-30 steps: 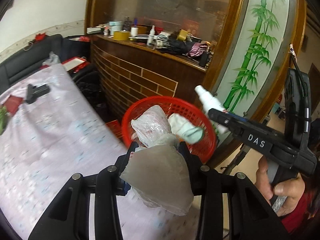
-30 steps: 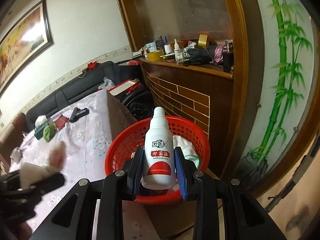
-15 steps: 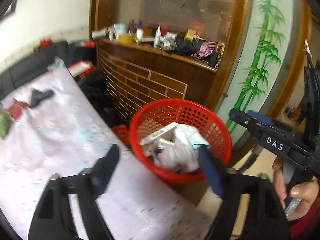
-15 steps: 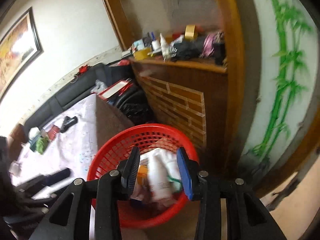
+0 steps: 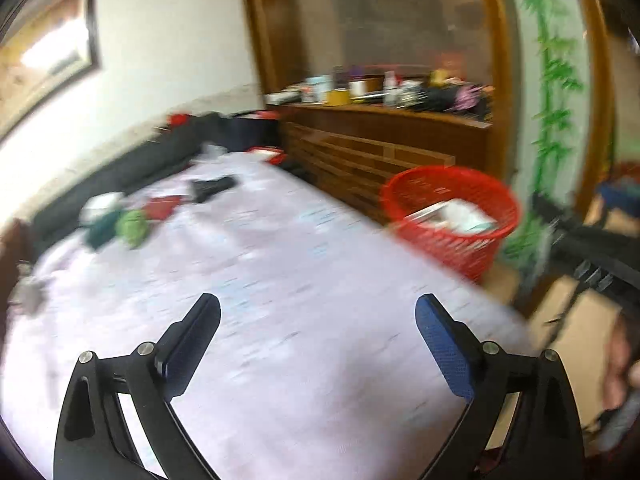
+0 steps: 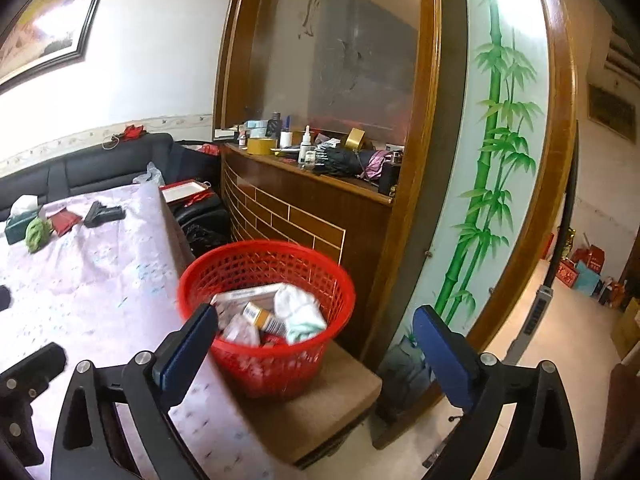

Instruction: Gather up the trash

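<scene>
With both grippers empty, I am at the turn between dropping trash and fetching more. My left gripper (image 5: pixel 318 312) has just been opening and now stands spread wide over the table (image 5: pixel 280 280), nothing between its pads. My right gripper (image 6: pixel 316 322) has also just been opening and is released, with the red basket (image 6: pixel 267 268) showing past its left finger. The basket sits on a low stool just off the table's near right corner and holds a box, a white cloth and wrappers. What is left lies near the table's far left edge: a green wad (image 6: pixel 36 233), a red packet (image 6: pixel 64 222), a tissue box (image 6: pixel 20 224) and a black tool (image 6: pixel 102 214). The left view is smeared, so I would steady that hand before closing. I judge the green wad the next pick; I should come in low, jaws astride it, and avoid pinching the tablecloth.
</scene>
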A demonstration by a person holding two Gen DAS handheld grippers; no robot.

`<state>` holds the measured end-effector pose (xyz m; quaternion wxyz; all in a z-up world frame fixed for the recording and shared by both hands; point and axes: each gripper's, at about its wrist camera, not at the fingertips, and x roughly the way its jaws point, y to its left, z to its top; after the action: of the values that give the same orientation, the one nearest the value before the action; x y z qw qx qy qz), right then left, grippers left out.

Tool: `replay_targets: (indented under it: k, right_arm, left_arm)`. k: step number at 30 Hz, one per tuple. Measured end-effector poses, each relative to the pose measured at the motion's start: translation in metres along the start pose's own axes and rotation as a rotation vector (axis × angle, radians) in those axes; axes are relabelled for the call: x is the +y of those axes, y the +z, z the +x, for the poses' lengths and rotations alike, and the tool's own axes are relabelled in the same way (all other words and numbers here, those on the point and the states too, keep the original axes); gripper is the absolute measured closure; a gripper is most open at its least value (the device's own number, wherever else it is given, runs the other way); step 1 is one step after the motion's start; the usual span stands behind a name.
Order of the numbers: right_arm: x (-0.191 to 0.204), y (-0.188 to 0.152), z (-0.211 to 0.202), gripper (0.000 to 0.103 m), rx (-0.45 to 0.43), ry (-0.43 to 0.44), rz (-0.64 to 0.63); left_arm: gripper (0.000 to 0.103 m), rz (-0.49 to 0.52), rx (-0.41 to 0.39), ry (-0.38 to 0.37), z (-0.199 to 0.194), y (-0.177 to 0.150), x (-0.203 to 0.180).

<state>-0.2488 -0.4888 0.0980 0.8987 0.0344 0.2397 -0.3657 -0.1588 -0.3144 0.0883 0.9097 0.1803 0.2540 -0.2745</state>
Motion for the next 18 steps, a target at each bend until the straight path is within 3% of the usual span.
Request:
replay_targets:
  k: [3, 10, 14, 18]
  right_arm:
    - [0.009, -0.01, -0.018, 0.003, -0.019, -0.012, 0.018]
    - [0.024, -0.03, -0.043, 0.003, -0.028, -0.024, 0.037]
    - [0.031, -0.039, -0.053, 0.003, -0.038, -0.017, 0.019]
    - [0.038, -0.042, -0.054, 0.002, -0.032, 0.008, 0.008]
  left_arm:
    - [0.005, -0.007, -0.02, 0.057, -0.014, -0.021, 0.008]
    - [0.005, -0.133, -0.012, 0.055, -0.037, -0.046, 0.033]
    - [0.005, -0.221, -0.032, -0.002, -0.044, -0.056, 0.051]
    - [0.005, -0.252, -0.032, 0.033, -0.044, -0.063, 0.063]
